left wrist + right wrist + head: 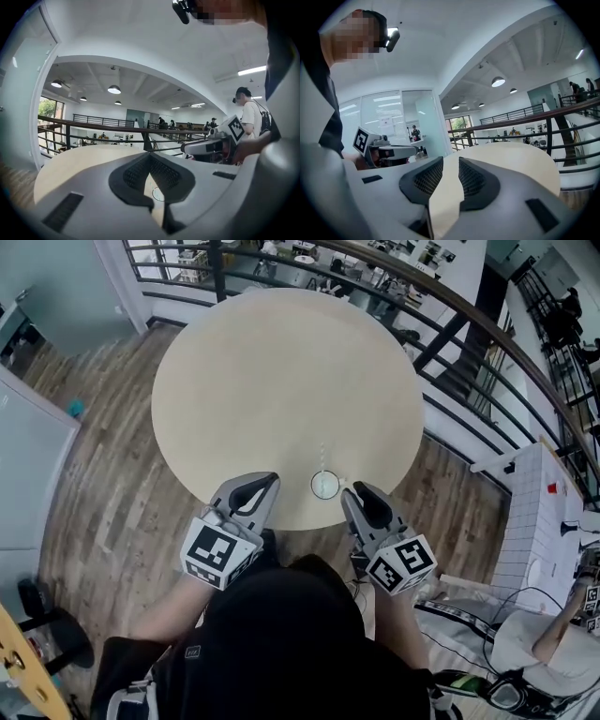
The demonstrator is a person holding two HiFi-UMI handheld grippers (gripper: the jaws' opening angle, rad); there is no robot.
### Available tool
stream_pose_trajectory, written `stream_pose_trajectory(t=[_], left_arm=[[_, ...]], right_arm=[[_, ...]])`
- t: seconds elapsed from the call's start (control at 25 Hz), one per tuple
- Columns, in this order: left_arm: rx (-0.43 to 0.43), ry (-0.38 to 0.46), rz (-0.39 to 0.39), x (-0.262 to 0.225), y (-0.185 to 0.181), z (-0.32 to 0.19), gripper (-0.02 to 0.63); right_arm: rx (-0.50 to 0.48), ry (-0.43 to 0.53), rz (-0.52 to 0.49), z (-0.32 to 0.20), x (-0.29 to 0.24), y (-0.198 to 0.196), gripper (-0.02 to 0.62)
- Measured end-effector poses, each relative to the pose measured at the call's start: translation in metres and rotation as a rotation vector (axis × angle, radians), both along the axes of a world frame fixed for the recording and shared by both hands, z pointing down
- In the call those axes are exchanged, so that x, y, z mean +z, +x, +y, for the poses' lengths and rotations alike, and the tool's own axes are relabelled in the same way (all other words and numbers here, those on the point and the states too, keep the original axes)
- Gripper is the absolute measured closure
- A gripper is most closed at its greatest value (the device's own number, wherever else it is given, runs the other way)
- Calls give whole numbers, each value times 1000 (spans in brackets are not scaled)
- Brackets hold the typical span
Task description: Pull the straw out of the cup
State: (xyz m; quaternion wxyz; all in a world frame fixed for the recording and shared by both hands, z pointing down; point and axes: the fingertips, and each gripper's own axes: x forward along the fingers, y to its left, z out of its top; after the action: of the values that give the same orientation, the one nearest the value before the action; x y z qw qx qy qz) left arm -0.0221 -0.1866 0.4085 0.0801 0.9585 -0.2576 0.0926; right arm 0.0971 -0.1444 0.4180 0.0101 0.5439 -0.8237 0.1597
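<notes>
A clear cup (325, 485) stands near the front edge of the round beige table (281, 381), with a pale straw (323, 457) rising from it. In the head view my left gripper (271, 480) sits just left of the cup and my right gripper (349, 490) just right of it, neither touching it. In the left gripper view the left gripper (150, 156) has its tips together with nothing held, and the cup rim (158, 193) shows below them. The right gripper (451, 161) stands open, with only tabletop in the gap.
A black railing (441, 343) curves round the table's far side over a lower floor. Wood flooring (94, 484) lies to the left. At the right stand a white tiled surface (539, 521) and a seated person (553, 643).
</notes>
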Motion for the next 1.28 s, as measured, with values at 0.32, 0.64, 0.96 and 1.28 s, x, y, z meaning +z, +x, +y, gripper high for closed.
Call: stream_pose_trajectory(t=[0.32, 0.64, 0.96, 1.28], left_arm=[[-25, -41, -6, 10, 20, -25, 601], [-50, -92, -69, 52, 35, -39, 601], [-50, -109, -79, 95, 44, -44, 601], [-23, -117, -78, 126, 59, -49, 601]], right_arm=[[-53, -72, 8, -28, 34, 11, 464], [-112, -130, 22, -46, 79, 22, 439], [-119, -198, 134, -65, 138, 25, 433], [-186, -280, 214, -74, 181, 21, 425]])
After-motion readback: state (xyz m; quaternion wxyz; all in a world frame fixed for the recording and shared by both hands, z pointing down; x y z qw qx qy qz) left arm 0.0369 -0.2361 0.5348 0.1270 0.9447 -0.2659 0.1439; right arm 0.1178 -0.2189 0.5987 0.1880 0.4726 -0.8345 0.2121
